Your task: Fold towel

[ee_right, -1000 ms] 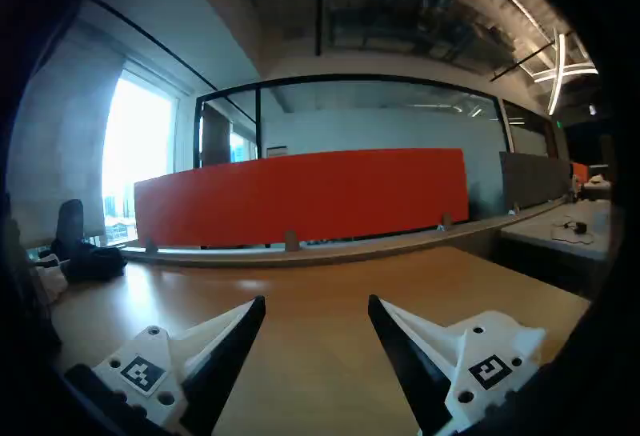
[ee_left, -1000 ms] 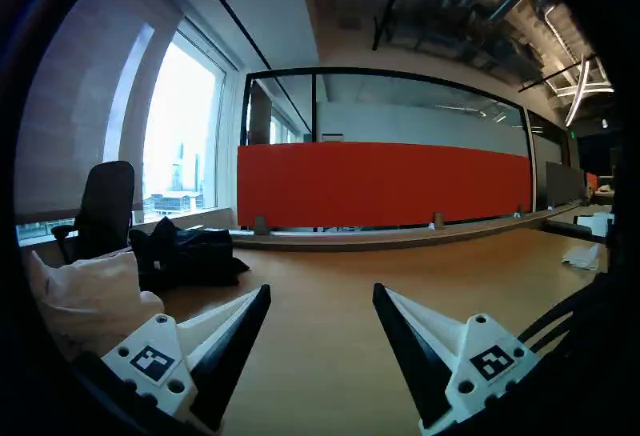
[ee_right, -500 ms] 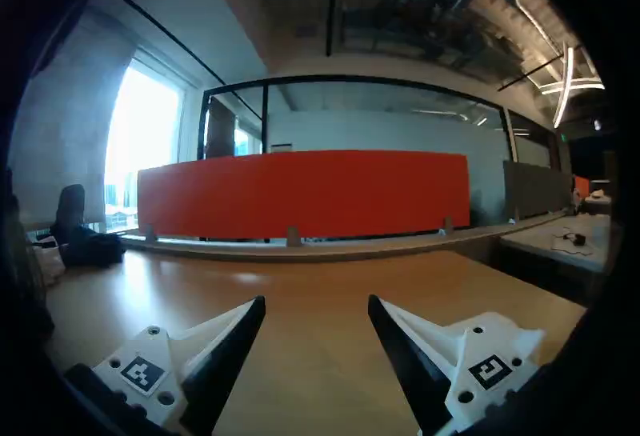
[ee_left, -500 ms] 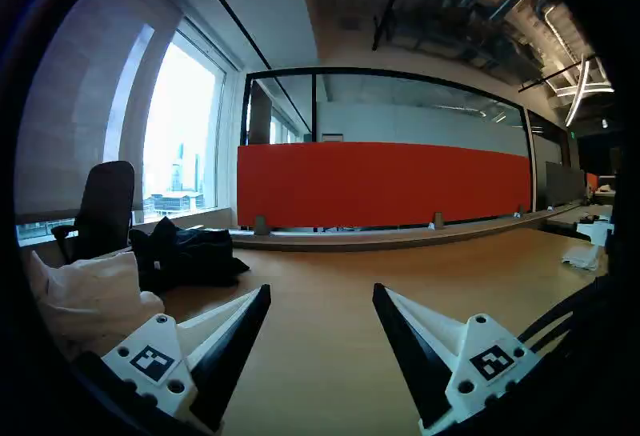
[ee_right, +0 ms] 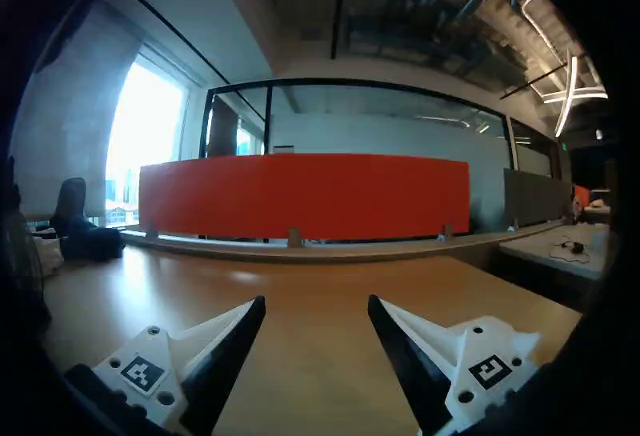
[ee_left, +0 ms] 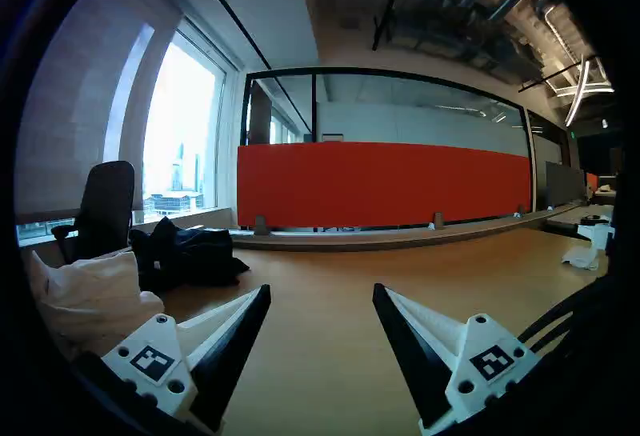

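- Towel, seemingly the crumpled white cloth heap (ee_left: 88,296), sits left of the left gripper (ee_left: 321,287) on the tan wooden table (ee_left: 480,268).
- Jaws gape wide and empty on both; right gripper (ee_right: 316,299) looks farther away.

Wooden table (ee_left: 328,276): white towel (ee_left: 88,296), black bundle (ee_left: 188,256) at left.

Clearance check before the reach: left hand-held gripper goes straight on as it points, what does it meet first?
Way looks free over the table; first in line is probably the red divider at its far edge, depth unclear. The white cloth and black bag lie off to the side.
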Motion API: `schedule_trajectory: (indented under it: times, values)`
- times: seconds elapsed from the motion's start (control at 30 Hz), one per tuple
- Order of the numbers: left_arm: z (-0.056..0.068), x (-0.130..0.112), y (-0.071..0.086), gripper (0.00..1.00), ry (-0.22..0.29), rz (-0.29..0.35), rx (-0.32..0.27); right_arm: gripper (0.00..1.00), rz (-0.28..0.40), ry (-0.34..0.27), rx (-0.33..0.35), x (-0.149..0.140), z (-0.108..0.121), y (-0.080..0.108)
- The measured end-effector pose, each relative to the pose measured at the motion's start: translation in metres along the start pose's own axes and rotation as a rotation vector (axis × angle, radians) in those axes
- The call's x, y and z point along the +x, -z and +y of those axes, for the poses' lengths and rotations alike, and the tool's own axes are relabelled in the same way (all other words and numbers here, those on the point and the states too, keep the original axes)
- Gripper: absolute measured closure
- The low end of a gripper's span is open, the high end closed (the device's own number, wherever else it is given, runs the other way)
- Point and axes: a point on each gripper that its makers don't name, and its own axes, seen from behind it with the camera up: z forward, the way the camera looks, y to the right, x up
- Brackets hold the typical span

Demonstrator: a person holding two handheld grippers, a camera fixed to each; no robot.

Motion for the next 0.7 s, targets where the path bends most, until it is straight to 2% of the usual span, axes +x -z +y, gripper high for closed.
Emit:
schedule_trajectory:
  times: [0.7]
  values:
    - [0.0001, 0.0, 0.0004, 0.06, 0.0, 0.0, 0.0, 0.01, -0.002, -0.001, -0.001, -0.001, 0.0, 0.0014]
